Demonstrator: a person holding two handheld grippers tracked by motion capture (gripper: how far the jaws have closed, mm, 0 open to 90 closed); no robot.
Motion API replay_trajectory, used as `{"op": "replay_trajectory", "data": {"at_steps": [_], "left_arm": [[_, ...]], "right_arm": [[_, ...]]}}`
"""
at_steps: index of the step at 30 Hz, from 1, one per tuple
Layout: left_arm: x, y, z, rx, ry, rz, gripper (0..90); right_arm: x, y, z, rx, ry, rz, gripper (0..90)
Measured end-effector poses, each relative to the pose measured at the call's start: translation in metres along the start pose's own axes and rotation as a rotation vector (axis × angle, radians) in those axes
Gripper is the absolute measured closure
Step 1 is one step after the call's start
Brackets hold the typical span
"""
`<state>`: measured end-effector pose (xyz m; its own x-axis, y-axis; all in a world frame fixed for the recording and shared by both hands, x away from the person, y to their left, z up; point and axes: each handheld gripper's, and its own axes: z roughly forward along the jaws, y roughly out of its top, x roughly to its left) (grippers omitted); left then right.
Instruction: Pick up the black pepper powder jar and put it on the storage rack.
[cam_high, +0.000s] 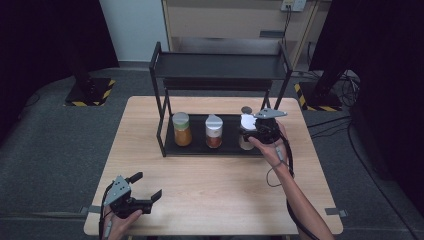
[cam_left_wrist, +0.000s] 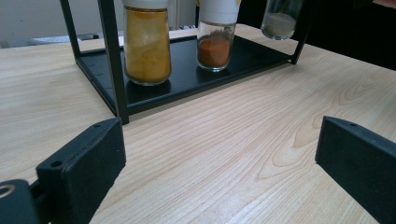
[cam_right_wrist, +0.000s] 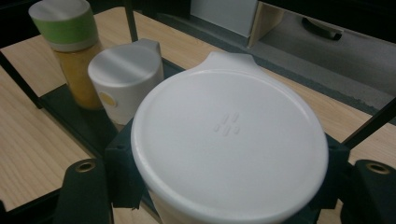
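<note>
The right hand-held gripper (cam_high: 252, 131) is clamped on the white-capped jar (cam_right_wrist: 229, 140), holding it upright just over the right end of the rack's lower shelf (cam_high: 197, 148), right of the red-spice jar (cam_high: 214, 132), while the left hand-held gripper (cam_high: 149, 187), jaws spread and empty, rests far off at the tabletop's (cam_high: 210, 185) near-left corner.

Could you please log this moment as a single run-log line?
right gripper: shut on white-capped jar, at rack's lower shelf | left gripper: open, empty, over table
</note>
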<state>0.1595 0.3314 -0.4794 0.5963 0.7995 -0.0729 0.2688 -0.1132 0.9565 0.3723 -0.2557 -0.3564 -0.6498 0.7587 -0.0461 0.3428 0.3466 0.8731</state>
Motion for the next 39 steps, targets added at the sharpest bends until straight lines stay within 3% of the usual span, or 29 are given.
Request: {"op": "replay_trajectory", "data": {"at_steps": [7, 16, 22, 39], "left_arm": [[0.000, 0.000, 0.000, -0.001, 0.002, -0.002, 0.7], [0.001, 0.000, 0.000, -0.001, 0.001, -0.004, 0.7], [0.001, 0.000, 0.000, 0.001, -0.001, -0.004, 0.7], [0.002, 0.000, 0.000, 0.005, -0.003, -0.004, 0.7]], "right_arm": [[0.000, -0.003, 0.013, -0.003, -0.024, 0.007, 31.5], [0.004, -0.013, 0.027, 0.007, -0.091, 0.026, 31.5], [0.003, -0.020, 0.031, 0.003, -0.114, 0.064, 31.5], [-0.002, -0.028, 0.039, 0.010, -0.126, 0.079, 31.5]]}}
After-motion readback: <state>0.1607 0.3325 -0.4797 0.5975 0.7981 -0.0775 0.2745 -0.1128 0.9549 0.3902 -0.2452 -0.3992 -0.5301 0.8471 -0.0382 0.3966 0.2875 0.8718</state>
